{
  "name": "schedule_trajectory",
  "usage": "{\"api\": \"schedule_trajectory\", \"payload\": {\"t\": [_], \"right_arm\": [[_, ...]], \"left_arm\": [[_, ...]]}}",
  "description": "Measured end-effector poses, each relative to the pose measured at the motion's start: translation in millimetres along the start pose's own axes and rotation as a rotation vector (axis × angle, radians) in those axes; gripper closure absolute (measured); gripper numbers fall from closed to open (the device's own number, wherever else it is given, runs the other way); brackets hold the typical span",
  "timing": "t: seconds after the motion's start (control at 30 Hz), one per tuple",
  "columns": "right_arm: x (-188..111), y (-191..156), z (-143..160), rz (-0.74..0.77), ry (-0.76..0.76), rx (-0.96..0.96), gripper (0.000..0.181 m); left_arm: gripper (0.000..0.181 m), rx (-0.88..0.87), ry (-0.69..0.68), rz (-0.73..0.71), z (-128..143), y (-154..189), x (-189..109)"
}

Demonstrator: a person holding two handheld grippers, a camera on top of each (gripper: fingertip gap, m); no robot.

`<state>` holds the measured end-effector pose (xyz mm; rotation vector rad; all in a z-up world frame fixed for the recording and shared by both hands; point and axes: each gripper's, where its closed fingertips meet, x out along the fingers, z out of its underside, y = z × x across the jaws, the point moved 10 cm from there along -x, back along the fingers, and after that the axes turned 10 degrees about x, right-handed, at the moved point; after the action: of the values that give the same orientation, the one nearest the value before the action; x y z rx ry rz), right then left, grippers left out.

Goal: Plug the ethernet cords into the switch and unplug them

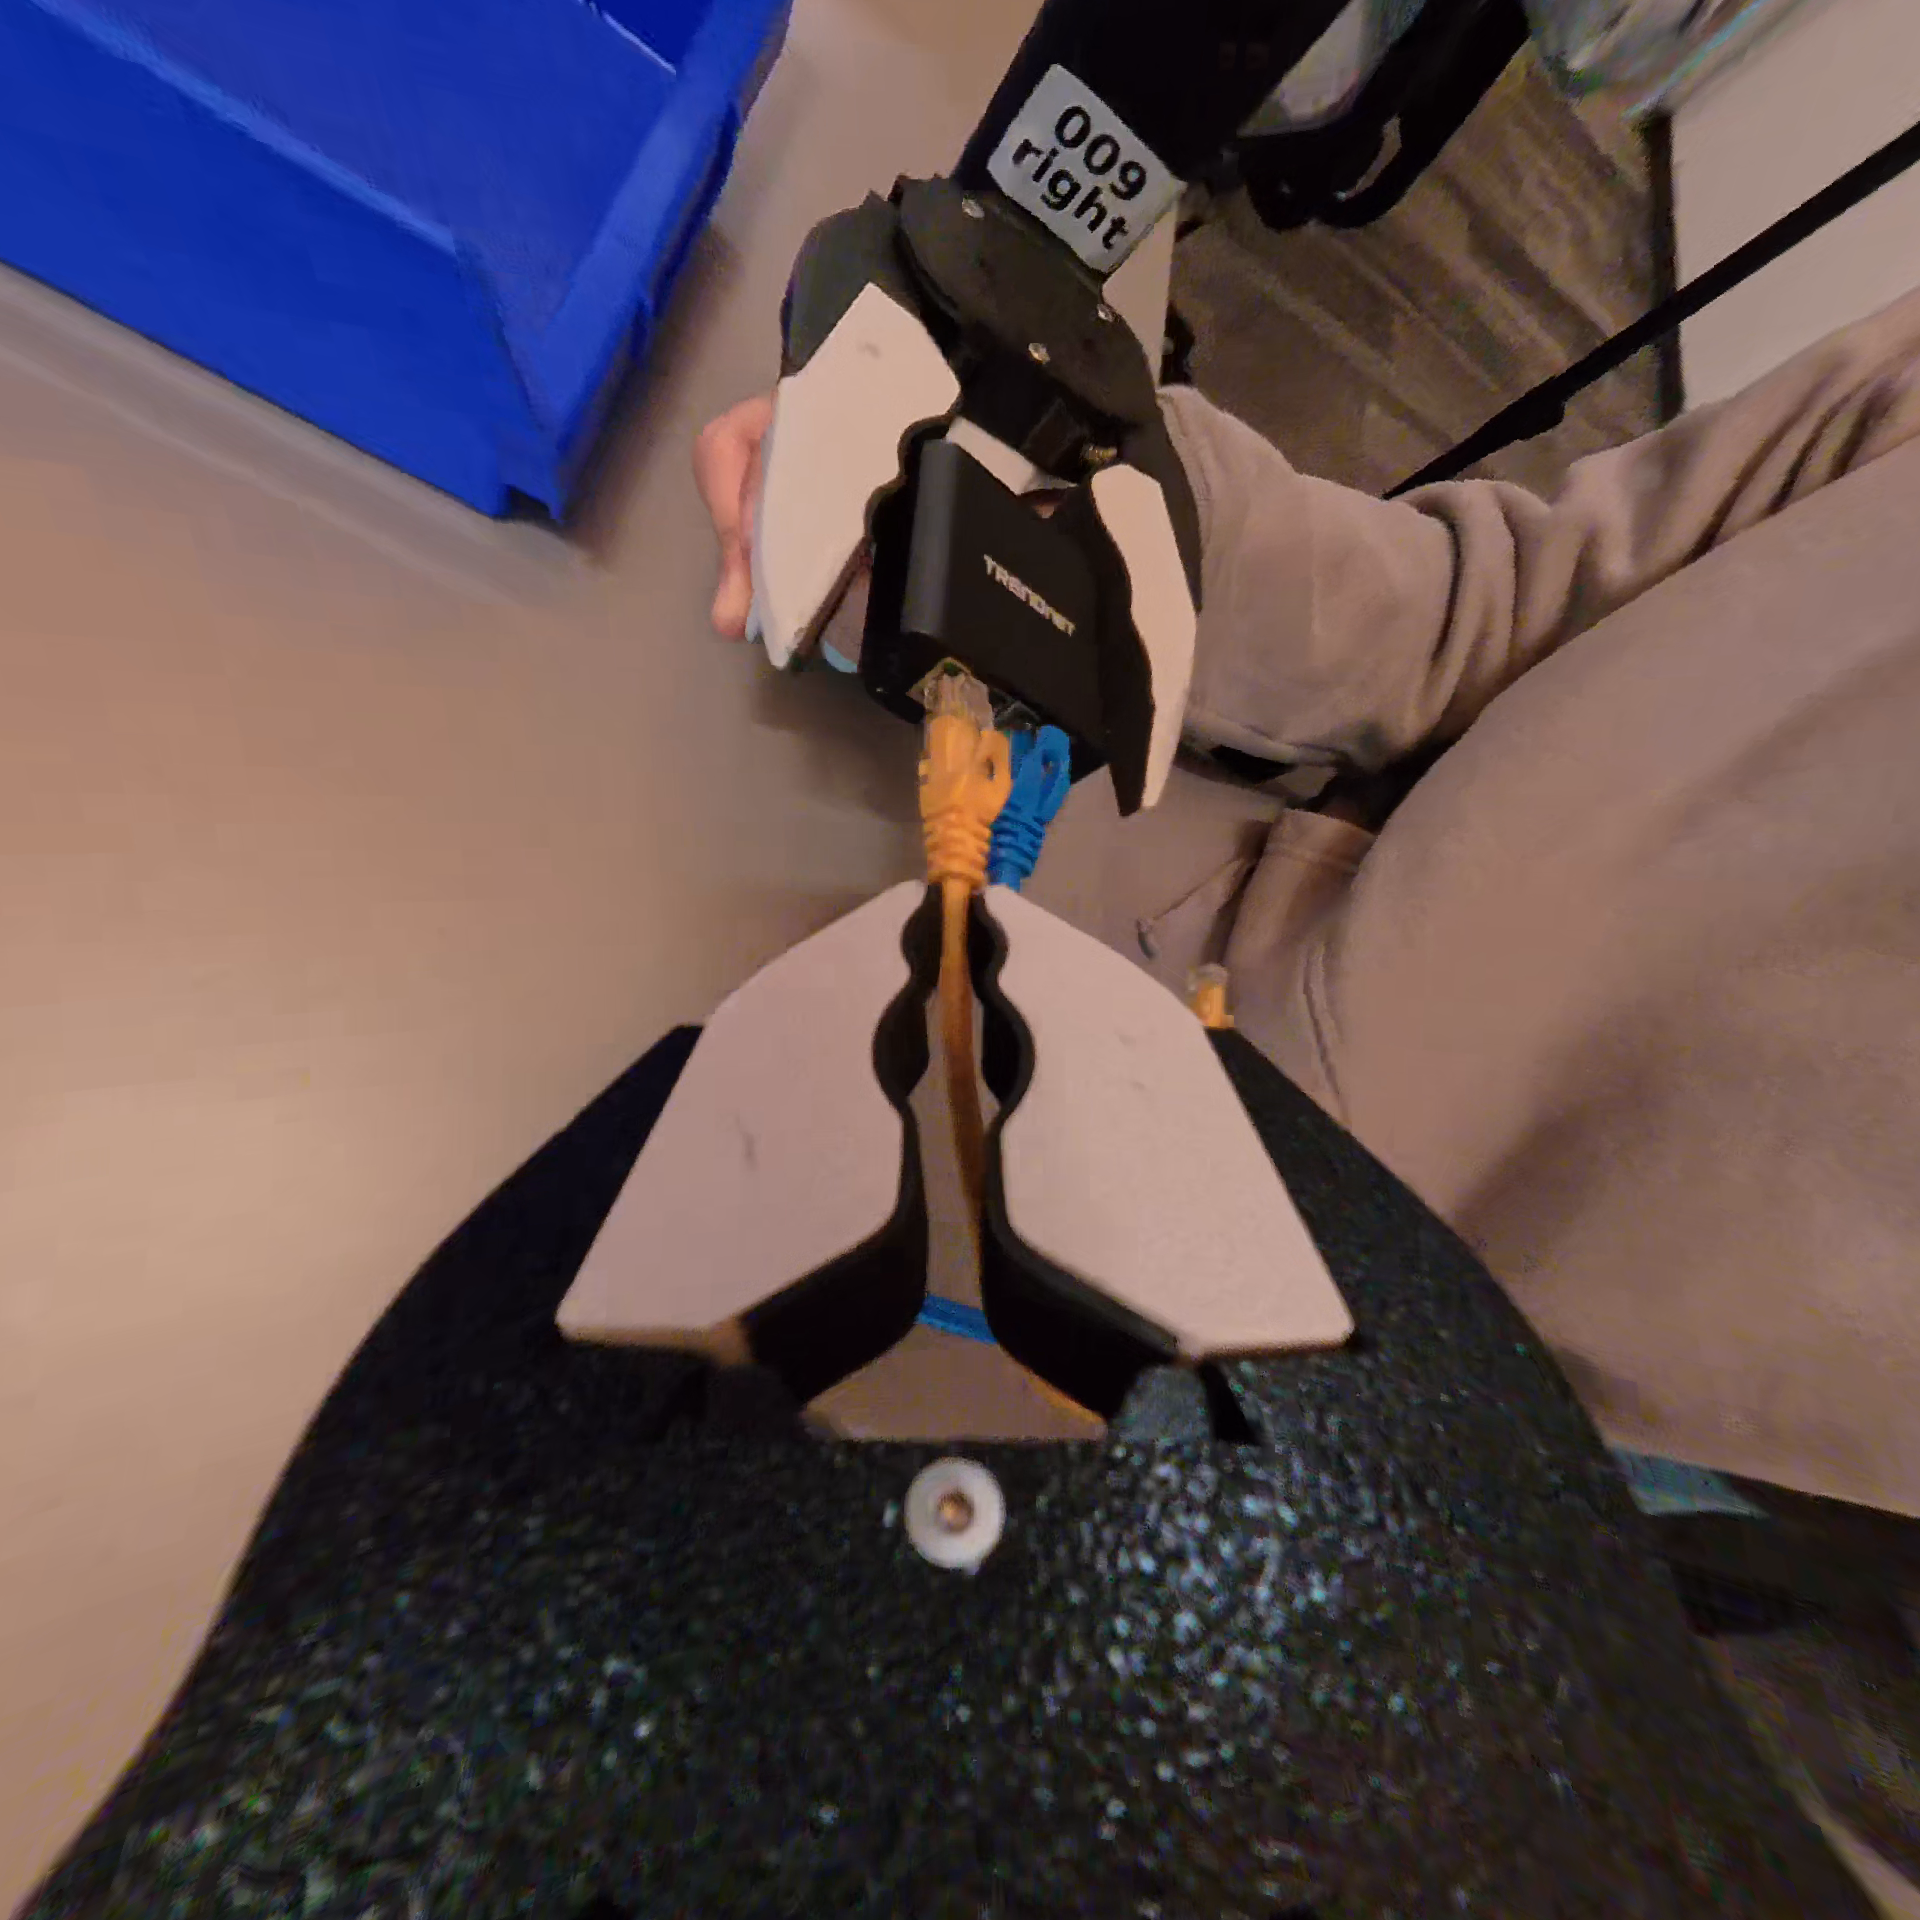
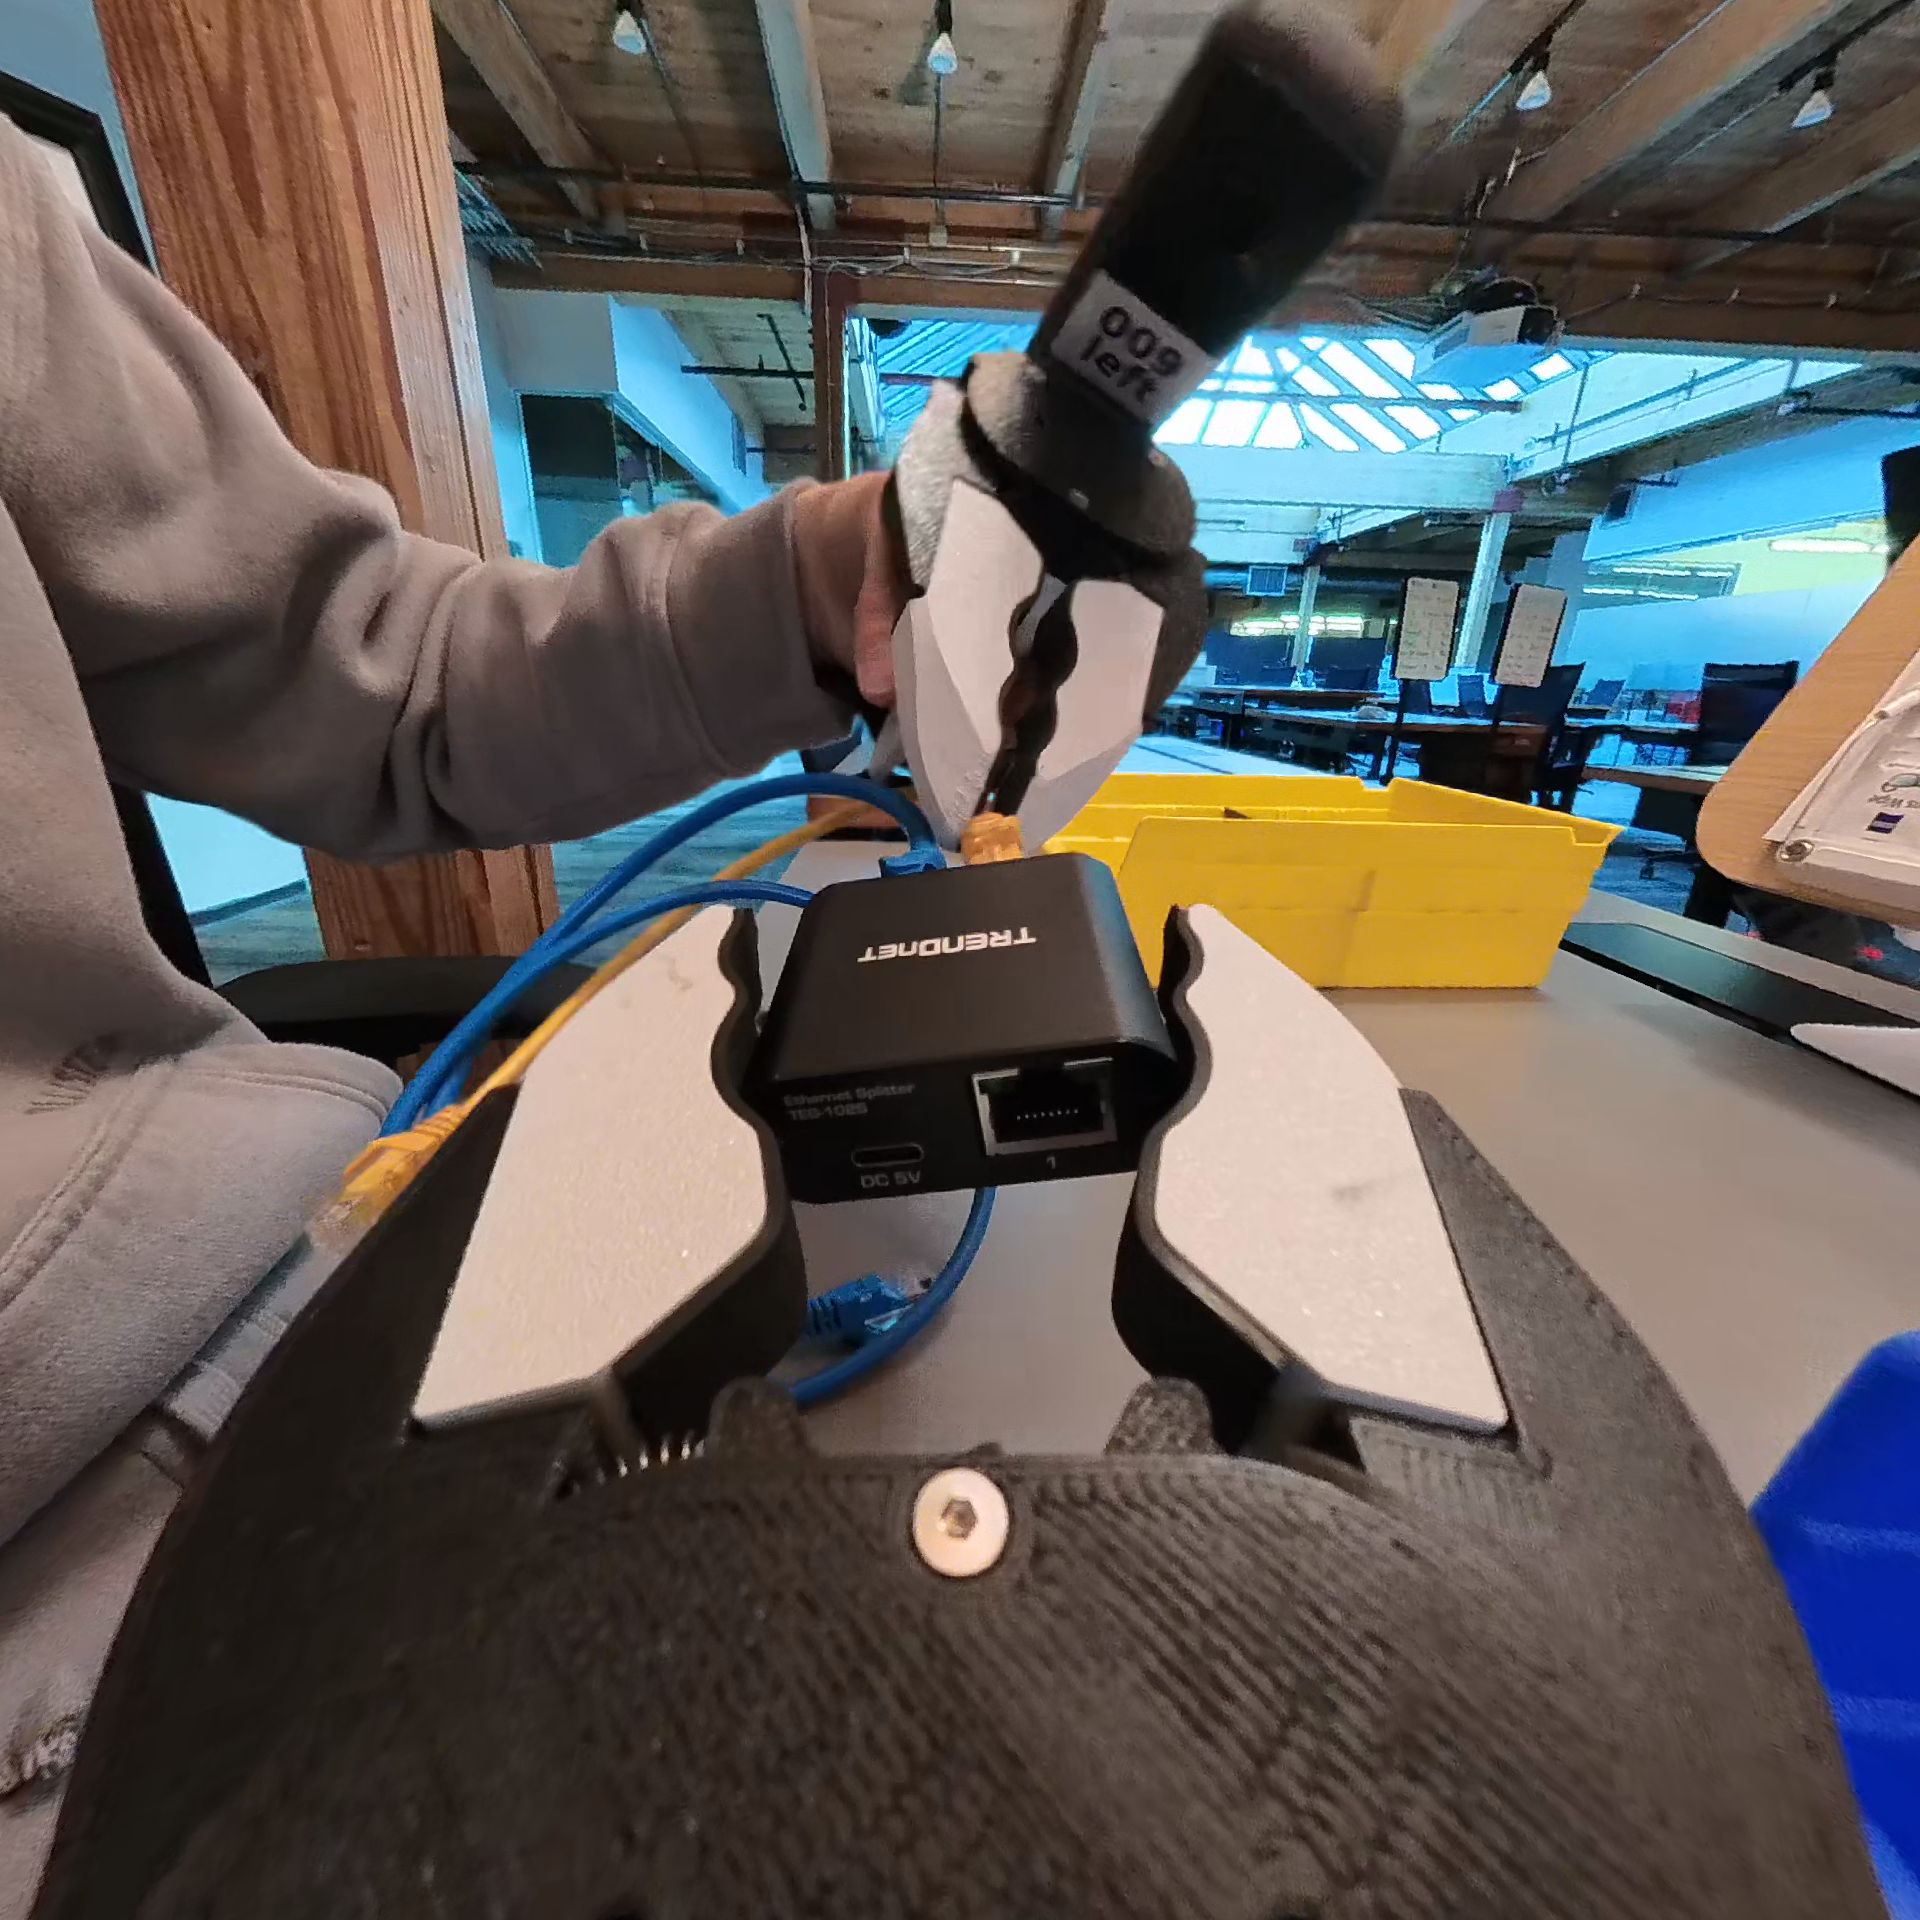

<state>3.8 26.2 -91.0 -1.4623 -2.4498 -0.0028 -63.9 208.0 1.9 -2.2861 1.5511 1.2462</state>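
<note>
Gripping the black switch (image 2: 961,1023) above the bench (image 2: 1621,1122), the right tool (image 2: 961,1049) steadies it; the left tool (image 1: 954,940) clenches the orange cord (image 1: 958,821) beside the seated blue cord (image 1: 1029,805), probably mid-insertion or mid-removal; next move needs a straight push or pull

The right gripper (image 2: 961,1049) clamps the black switch (image 2: 956,1023) by its sides above the grey surface (image 2: 1662,1164). At 12 o'clock the left gripper (image 2: 1003,805) pinches the yellow cord (image 2: 992,834) at the switch's far edge, with a blue cord (image 2: 912,860) plugged in beside it. A yellow bin (image 2: 1351,894) sits at 2 o'clock.
</note>
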Motion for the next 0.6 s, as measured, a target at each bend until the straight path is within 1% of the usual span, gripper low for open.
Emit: {"api": "schedule_trajectory", "payload": {"t": [0.17,0.23,0.33,0.47,0.6], "right_arm": [[-3.5,1.1,-0.8,0.000,0.034,0.009,0.106],[-4.2,1.2,-1.0,-0.002,0.038,0.010,0.106],[-3.4,0.6,-0.8,-0.005,0.030,0.003,0.106],[-3.3,0.6,-0.8,-0.012,0.027,0.002,0.106],[-3.6,0.6,-0.9,-0.016,0.027,0.001,0.106]], "left_arm": [[0.177,0.342,0.038,-0.231,0.9,12.1,3.2],[0.177,0.453,0.044,-0.301,3.2,16.8,6.1],[0.177,0.493,0.074,-0.326,7.4,19.6,6.8],[0.176,0.492,0.165,-0.296,13.8,16.7,7.5],[0.176,0.527,0.204,-0.277,18.0,14.6,7.8]]}}
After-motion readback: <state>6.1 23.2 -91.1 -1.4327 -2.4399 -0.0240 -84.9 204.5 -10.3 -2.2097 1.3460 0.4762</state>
